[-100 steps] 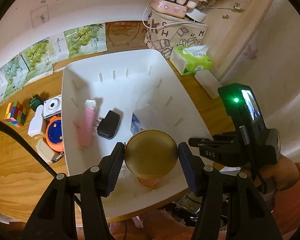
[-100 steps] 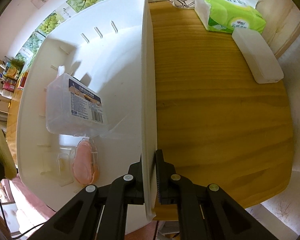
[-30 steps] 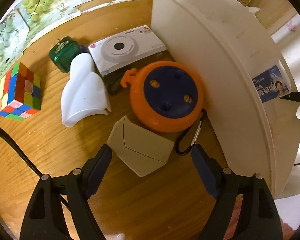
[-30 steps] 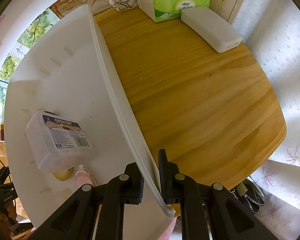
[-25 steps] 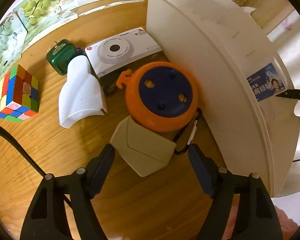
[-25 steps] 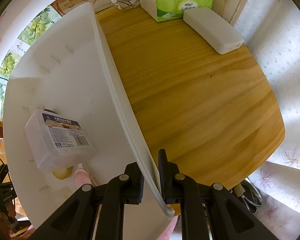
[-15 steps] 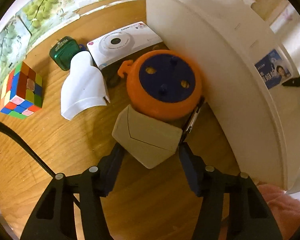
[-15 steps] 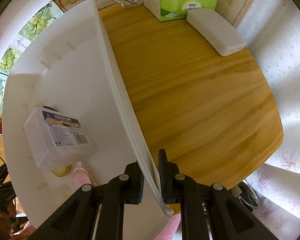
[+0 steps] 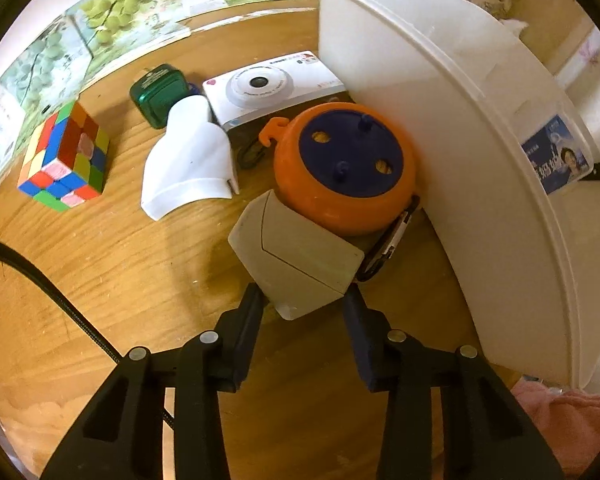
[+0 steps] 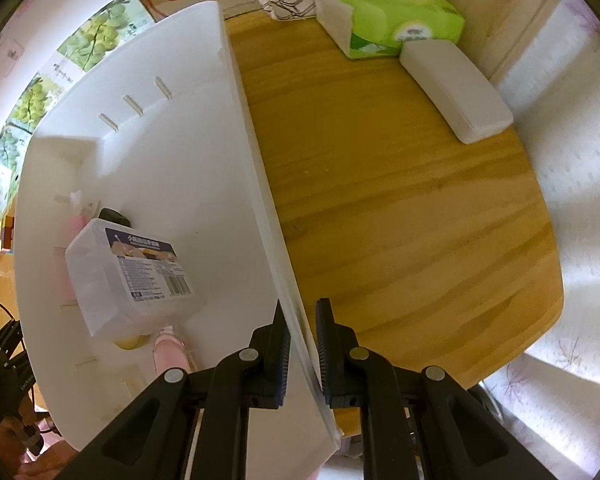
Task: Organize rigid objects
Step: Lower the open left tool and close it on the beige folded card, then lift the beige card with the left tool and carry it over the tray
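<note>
A beige box (image 9: 296,256) lies on the wooden table against an orange round reel with a blue top (image 9: 344,176). My left gripper (image 9: 302,300) points down over the box. Its jaws are closing, and both pads touch the sides of the box's near corner. Left of the reel lie a white camera (image 9: 268,84), a white curved piece (image 9: 188,164), a green block (image 9: 158,92) and a colour cube (image 9: 66,156). My right gripper (image 10: 300,320) is shut on the right wall of the white bin (image 10: 160,160). Inside the bin are a clear labelled box (image 10: 132,276), a pink item (image 10: 172,348) and a black item (image 10: 114,216).
The bin's outer wall (image 9: 480,160) stands close to the right of the reel and the box. A black carabiner (image 9: 388,248) lies between them. A green tissue pack (image 10: 388,20) and a white case (image 10: 456,88) sit at the table's far right. A black cable (image 9: 60,300) crosses the left.
My left gripper's jaws have narrowed from wide open to touching the beige box, after moving closer over it. The right gripper keeps its hold on the bin wall.
</note>
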Tool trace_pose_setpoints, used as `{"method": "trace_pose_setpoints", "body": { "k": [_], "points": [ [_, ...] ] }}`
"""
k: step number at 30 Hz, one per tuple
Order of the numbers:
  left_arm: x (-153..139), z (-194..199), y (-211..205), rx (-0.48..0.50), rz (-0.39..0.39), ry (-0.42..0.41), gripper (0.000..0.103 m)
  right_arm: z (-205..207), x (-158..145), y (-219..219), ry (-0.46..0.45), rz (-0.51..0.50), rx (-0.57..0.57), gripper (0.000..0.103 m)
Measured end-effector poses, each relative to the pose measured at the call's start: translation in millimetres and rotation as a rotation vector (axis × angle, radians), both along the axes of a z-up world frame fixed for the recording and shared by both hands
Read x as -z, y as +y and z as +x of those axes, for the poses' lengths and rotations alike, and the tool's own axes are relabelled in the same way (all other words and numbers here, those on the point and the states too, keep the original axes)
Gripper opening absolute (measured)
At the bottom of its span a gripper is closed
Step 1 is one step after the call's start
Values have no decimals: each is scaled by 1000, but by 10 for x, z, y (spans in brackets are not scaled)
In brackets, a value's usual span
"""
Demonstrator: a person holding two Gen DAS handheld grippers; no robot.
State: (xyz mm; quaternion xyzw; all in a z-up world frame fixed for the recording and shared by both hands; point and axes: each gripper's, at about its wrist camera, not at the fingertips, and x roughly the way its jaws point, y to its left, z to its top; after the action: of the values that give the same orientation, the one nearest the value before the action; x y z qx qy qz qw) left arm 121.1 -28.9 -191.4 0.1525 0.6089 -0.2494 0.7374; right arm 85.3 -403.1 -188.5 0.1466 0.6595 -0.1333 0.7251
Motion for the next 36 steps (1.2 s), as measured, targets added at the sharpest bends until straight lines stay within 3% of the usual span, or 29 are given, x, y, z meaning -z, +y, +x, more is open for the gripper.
{"method": "trace_pose_setpoints", "body": {
  "k": [3, 6, 11, 18, 27, 36],
  "points": [
    [-29, 27, 59, -45, 5, 0, 40, 56, 12, 17, 6, 6, -17, 12],
    [-45, -11, 167, -100, -46, 20, 39, 118, 16, 65, 12, -1, -43, 12],
    [-62, -61, 341, -175, -78, -6, 39, 155, 28, 109, 16, 4, -67, 12],
    [-312, -170, 516, -242, -147, -64, 39, 182, 47, 166, 12, 3, -99, 12],
    [-802, -342, 504, -250, -259, -184, 39, 195, 90, 275, 18, -13, -163, 12],
    [-1124, -396, 243, -214, -261, -329, 39, 226, 117, 318, 7, -4, -226, 9]
  ]
}}
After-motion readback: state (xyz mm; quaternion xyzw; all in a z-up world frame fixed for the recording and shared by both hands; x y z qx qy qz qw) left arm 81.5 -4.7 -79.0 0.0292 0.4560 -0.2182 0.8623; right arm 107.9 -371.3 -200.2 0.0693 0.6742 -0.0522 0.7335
